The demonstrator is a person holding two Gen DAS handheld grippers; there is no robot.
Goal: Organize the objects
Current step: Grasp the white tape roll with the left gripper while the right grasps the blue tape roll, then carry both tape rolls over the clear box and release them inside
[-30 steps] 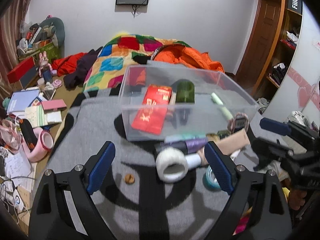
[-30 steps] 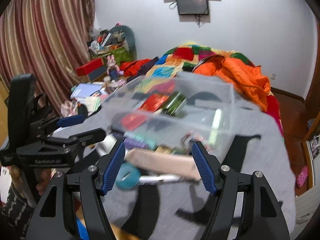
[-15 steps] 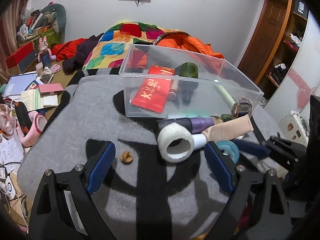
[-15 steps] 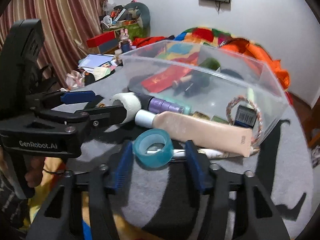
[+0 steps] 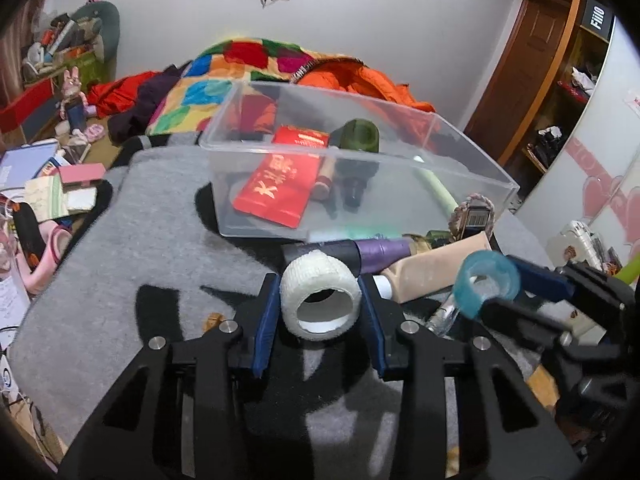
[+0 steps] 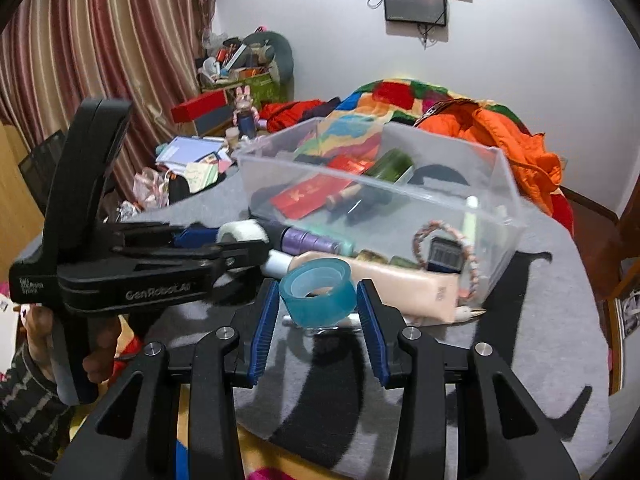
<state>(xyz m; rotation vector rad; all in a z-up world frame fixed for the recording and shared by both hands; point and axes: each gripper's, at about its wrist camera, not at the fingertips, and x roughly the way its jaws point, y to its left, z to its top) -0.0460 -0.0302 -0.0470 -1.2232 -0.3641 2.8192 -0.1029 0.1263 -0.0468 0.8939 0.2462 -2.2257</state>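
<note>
Since a second ago both tongs have narrowed: our left tongs (image 5: 319, 307) are closing on the light, squashy white gauze roll (image 5: 319, 299) near the clear plastic bin (image 5: 360, 152), our right tongs (image 6: 317, 309) clasping the stiff teal tape ring (image 6: 318, 291) by its flat sides.

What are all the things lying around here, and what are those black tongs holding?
clear bin: one, transparent, on the grey blanket
red envelope: one, inside the bin
green bottle: one, dark green, in the bin beside the envelope
purple tube: one, in front of the bin
beige tube: one, in front of the bin
braided bracelet: one, pinkish, against the bin's near corner
white bandage roll: one, between the left tongs' pads
blue tape roll: one, teal, between the right tongs' pads
left tongs: black with blue pads, closing on the white roll
right tongs: same make, gripping the tape
hand: one, gripping the left tongs' handle
</note>
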